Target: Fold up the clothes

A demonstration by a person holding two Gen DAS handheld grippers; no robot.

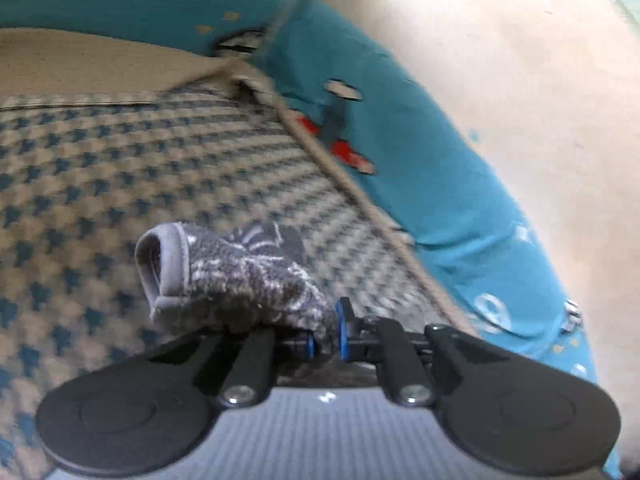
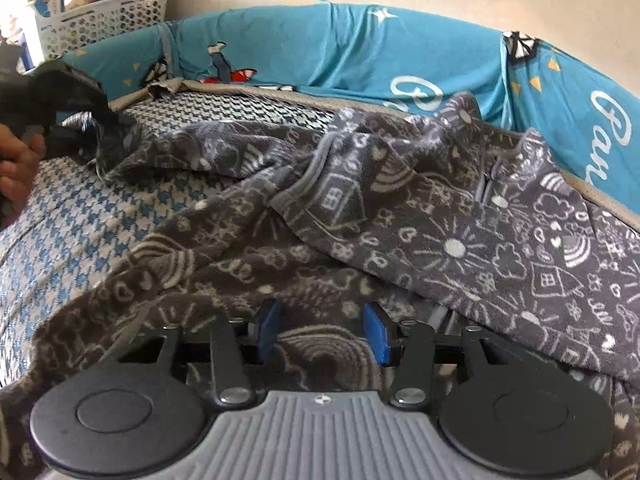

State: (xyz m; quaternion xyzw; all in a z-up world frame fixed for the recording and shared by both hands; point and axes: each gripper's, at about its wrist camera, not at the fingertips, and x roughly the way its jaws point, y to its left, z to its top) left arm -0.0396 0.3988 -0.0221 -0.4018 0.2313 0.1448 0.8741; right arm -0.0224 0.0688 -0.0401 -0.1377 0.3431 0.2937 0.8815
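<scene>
Left gripper (image 1: 326, 342) pinches a cuffed sleeve end (image 1: 224, 280) of a grey fleece garment between its blue pads (image 1: 309, 346), the jaws drawn almost together with cloth bunched between them and the rolled cuff sticking out ahead over a blue-and-cream houndstooth mattress (image 1: 100, 168). Right gripper (image 2: 322, 334) hangs with its jaws apart just above the same garment (image 2: 460, 240), its blue pads (image 2: 376, 332) gripping nothing; from this view it cannot be told whether they brush the fleece.

White cursive lettering runs along the teal bumper (image 2: 320, 52) that rims the mattress, partly hidden by folds and by the garment; only "Pa" can be read with any confidence at the far right, the rest cut off. A cartoon figure with red and white parts is printed on the bumper too, with small yellow triangles and white stars.

At the upper left of the right wrist view, a white perforated plastic basket (image 2: 112, 20) stands behind the bumper, holding pale items too blurred to name.

Printed with white doodles of suns, clouds, houses, hearts and rainbows, the garment sprawls rumpled across the right side of the mattress, one sleeve stretched to the left gripper, which a person's hand (image 2: 18, 168) grips at the left edge of that view.
</scene>
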